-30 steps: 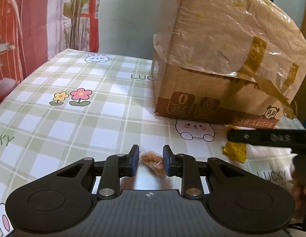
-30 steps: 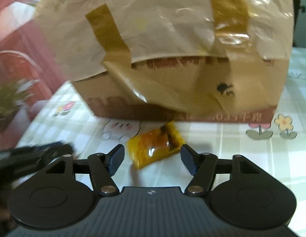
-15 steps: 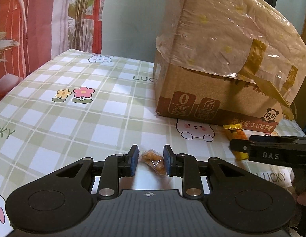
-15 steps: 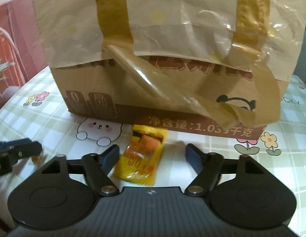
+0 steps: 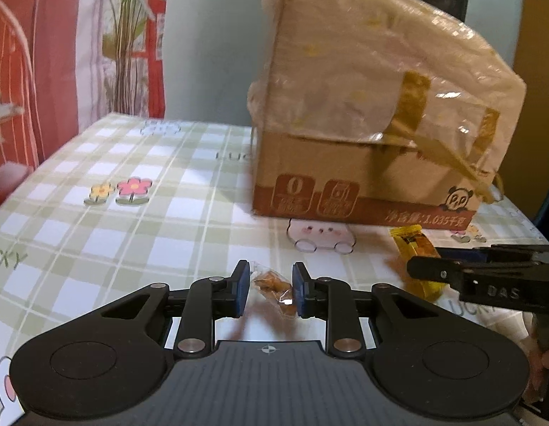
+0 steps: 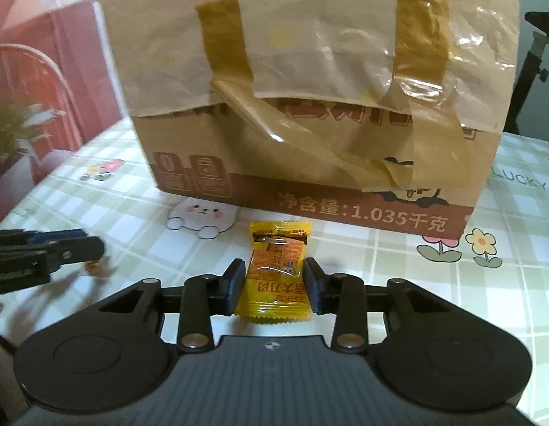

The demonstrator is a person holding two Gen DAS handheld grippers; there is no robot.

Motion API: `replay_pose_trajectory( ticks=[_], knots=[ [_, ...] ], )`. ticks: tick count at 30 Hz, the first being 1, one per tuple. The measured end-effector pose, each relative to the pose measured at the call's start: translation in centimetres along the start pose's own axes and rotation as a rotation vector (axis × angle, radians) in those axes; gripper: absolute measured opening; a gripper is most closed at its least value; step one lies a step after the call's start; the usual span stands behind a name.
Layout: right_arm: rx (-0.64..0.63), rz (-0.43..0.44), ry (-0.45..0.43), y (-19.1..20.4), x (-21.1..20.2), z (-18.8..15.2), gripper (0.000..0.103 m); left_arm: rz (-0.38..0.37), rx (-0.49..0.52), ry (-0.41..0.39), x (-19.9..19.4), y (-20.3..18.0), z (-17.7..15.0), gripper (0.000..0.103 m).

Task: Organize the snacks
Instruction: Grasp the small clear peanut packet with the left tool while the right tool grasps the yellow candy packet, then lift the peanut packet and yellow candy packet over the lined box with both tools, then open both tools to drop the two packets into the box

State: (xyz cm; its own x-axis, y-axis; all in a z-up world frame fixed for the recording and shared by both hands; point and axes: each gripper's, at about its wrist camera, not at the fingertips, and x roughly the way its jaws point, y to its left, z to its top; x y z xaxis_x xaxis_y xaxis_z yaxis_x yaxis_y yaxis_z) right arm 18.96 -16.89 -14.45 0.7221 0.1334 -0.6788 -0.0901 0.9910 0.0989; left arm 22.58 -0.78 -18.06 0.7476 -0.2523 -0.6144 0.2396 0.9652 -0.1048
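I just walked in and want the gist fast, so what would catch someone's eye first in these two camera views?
The big cardboard box, wrapped in crinkled plastic and brown tape, fills the back of both views on the checked tablecloth. In front of it, the yellow snack packet lies between the right gripper's fingers. The left gripper brackets a small clear packet of brown snacks.

cardboard box blocking ahead, open tablecloth leftward

Both grippers low, side by side
Left gripper and right gripper each have jaws narrowed around something small.
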Motion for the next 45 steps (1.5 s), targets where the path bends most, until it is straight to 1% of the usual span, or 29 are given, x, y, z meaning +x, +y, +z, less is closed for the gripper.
replay_pose_trajectory(
  ticks=[3,6,9,16,19,22,25,27,29,31,34,37,39,40,41,42,43,44,45],
  knots=[
    [0.012,0.079,-0.049,-0.3,-1.5,-0.3,0.038,-0.003,0.011,-0.02,-0.7,-0.4,0.4,0.027],
    [0.006,0.123,-0.088,0.0,-2.9,0.0,0.038,-0.003,0.01,-0.048,-1.6,-0.6,1.4,0.027],
    [-0.004,0.157,-0.138,0.3,-4.3,0.9,0.038,-0.001,0.01,-0.097,-3.0,-0.6,3.0,0.027],
    [-0.052,0.235,-0.28,1.4,-7.6,4.3,0.038,-0.008,0.032,-0.244,-6.2,-1.0,8.6,0.027],
    [-0.061,0.261,-0.349,1.5,-9.3,6.0,0.038,-0.034,0.061,-0.303,-7.1,-1.9,11.4,0.027],
    [-0.045,0.268,-0.412,0.7,-10.9,8.0,0.038,-0.066,0.087,-0.351,-7.1,-3.2,14.2,0.027],
    [-0.009,0.245,-0.46,-0.9,-12.2,10.4,0.038,-0.104,0.114,-0.38,-6.3,-4.7,16.7,0.027],
    [0.009,0.208,-0.485,-2.3,-12.6,12.0,0.038,-0.126,0.13,-0.381,-5.0,-5.8,18.3,0.027],
    [0.022,0.154,-0.492,-3.7,-12.5,13.8,0.038,-0.139,0.128,-0.361,-3.5,-6.6,19.4,0.027],
    [0.015,0.091,-0.479,-5.0,-12.0,15.3,0.038,-0.144,0.117,-0.334,-1.6,-7.2,20.3,0.027],
    [0.008,0.014,-0.419,-6.8,-10.5,17.0,0.038,-0.141,0.125,-0.28,1.0,-8.1,20.9,0.027],
    [0.022,-0.028,-0.348,-8.2,-9.0,17.2,0.038,-0.119,0.136,-0.228,3.1,-8.3,21.0,0.029],
    [0.028,-0.036,-0.312,-8.4,-8.1,17.3,0.039,-0.113,0.152,-0.192,4.0,-8.3,20.9,0.034],
    [0.028,-0.04,-0.305,-8.4,-7.8,17.2,0.041,-0.109,0.159,-0.178,4.2,-8.3,20.8,0.038],
    [0.027,-0.05,-0.303,-8.6,-7.7,17.1,0.043,-0.108,0.165,-0.17,4.2,-8.0,20.6,0.047],
    [0.028,-0.059,-0.301,-8.6,-7.7,17.1,0.046,-0.109,0.169,-0.165,4.2,-7.9,20.6,0.053],
    [0.031,-0.057,-0.3,-8.6,-7.8,17.0,0.052,-0.11,0.17,-0.165,3.9,-7.6,20.5,0.065],
    [0.034,-0.054,-0.303,-8.7,-7.9,16.9,0.06,-0.11,0.168,-0.17,3.6,-7.4,20.4,0.073],
    [0.034,-0.057,-0.307,-8.6,-8.1,16.9,0.064,-0.109,0.166,-0.176,3.1,-7.2,20.3,0.076]
  ],
)
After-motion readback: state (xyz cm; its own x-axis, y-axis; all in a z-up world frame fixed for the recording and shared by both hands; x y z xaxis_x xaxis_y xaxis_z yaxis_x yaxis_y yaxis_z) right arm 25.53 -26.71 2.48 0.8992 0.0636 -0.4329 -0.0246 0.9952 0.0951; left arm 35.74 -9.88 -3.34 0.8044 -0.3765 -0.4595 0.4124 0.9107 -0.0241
